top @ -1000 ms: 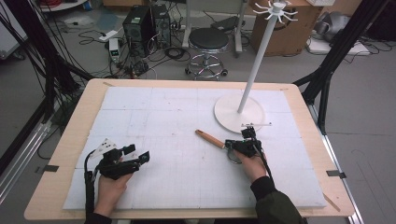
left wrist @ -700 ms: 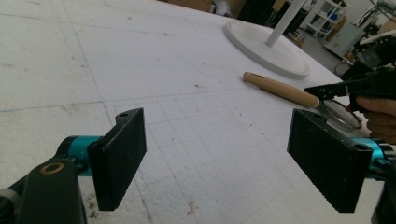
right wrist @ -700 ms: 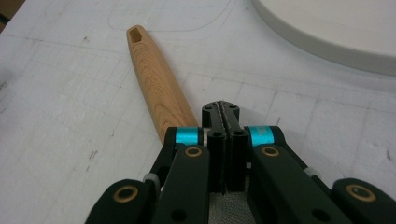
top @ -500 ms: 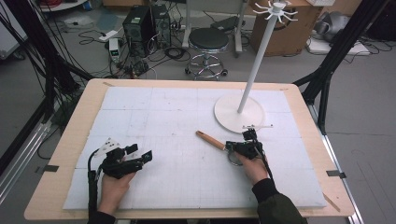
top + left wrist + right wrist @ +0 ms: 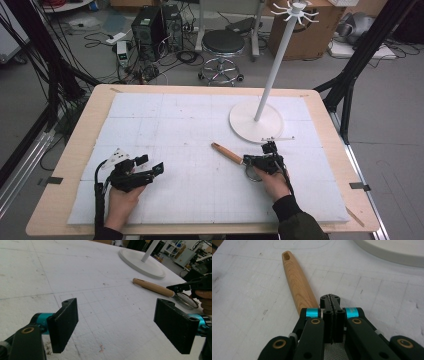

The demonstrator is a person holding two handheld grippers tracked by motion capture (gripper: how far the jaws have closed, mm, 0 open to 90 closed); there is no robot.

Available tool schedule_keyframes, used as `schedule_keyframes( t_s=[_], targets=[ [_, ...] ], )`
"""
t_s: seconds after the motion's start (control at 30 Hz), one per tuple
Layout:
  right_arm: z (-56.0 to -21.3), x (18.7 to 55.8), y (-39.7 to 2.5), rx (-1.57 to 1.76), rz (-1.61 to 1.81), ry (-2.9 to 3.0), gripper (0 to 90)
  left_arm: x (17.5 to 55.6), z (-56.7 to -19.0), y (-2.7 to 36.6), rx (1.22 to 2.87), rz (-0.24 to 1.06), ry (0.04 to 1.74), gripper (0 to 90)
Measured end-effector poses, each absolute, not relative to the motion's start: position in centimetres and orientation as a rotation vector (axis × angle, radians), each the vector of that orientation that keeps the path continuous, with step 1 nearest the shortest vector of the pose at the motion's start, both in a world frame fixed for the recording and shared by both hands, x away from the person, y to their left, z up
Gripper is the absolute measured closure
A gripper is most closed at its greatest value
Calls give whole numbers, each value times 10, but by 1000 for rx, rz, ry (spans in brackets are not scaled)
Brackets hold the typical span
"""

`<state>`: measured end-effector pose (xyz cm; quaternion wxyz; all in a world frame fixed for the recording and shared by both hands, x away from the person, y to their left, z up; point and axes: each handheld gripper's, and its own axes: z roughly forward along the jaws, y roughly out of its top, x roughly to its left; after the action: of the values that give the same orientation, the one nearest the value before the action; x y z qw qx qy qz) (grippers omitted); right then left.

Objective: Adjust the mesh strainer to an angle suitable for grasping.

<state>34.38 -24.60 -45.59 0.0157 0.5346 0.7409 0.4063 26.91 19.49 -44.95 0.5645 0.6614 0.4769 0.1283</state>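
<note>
A small strainer lies on the white foam mat, its wooden handle (image 5: 227,153) (image 5: 152,287) (image 5: 298,282) pointing to the far left and its wire mesh bowl (image 5: 252,174) (image 5: 186,300) (image 5: 332,351) toward the person. My right gripper (image 5: 248,160) (image 5: 332,298) is shut on the strainer's thin metal neck, just behind the handle. At the near left my left gripper (image 5: 151,163) (image 5: 120,327) hovers low over the mat, open wide with nothing between its jaws, and it faces the strainer. The right gripper (image 5: 175,287) also shows far off in the left gripper view.
A white stand rises from a round base (image 5: 256,122) (image 5: 141,261) (image 5: 392,250) just beyond the strainer, with a ring of hooks (image 5: 296,11) on top. The foam mat (image 5: 175,125) covers a wooden table (image 5: 80,145). A stool (image 5: 222,42) and cables lie on the floor beyond.
My left gripper has drifted slightly to the right, still open. The right gripper and the strainer have stayed where they were.
</note>
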Motion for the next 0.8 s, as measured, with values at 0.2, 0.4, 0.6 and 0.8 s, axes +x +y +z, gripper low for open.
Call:
schedule_keyframes(
  t_s=[0.2, 0.4, 0.6, 0.8],
  targets=[
    [-456, 340, -249, 1665, 1268, 2323, 899, 269, -449, 195, 1560, 302, 1123, 202],
    [-457, 331, -254, 1657, 1285, 2328, 899, 269, -449, 194, 1565, 299, 1119, 203],
    [-457, 325, -257, 1651, 1288, 2326, 899, 269, -449, 194, 1567, 305, 1120, 203],
    [-457, 322, -258, 1651, 1288, 2329, 899, 269, -450, 194, 1568, 305, 1119, 203]
  ],
)
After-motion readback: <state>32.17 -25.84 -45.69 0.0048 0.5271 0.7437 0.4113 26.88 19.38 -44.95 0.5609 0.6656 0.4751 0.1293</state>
